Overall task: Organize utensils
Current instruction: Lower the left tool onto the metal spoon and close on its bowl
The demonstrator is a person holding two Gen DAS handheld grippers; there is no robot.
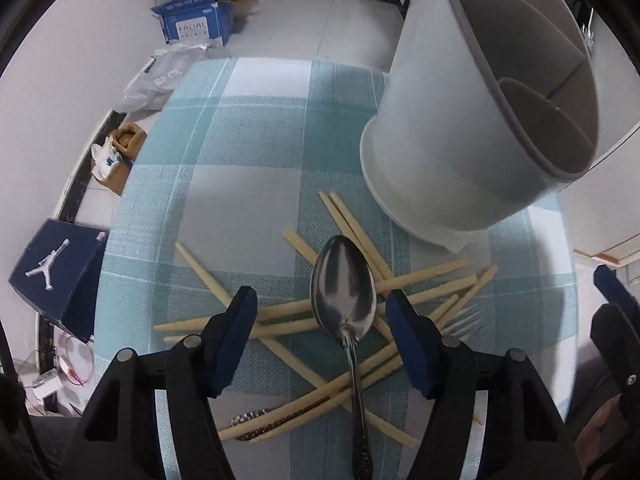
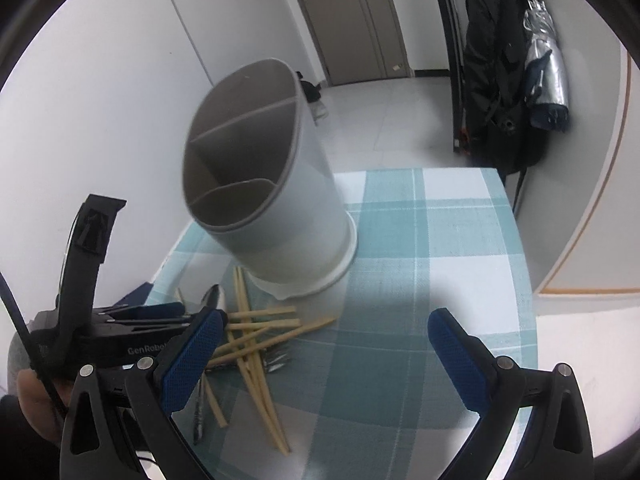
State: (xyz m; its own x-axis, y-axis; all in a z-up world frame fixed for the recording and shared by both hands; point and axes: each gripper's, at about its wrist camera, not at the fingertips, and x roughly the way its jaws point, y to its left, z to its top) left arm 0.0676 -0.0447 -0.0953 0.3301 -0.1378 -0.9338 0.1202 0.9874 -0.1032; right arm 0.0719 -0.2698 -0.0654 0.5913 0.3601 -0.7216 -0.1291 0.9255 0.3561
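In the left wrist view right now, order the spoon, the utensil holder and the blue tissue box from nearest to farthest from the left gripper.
1. Spoon: between the left gripper fingers, untouched.
2. Utensil holder: beyond, upper right, on the tablecloth.
3. Blue tissue box: farthest, on the floor past the table.

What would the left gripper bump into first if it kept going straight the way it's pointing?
Probably the spoon. The left gripper points steeply down with its jaws apart either side of the spoon's bowl, which lies on top of the chopsticks. How near it is, the picture doesn't show.

Soft even indoor light, faint shadows, strong fisheye bending, dark vignetted corners.
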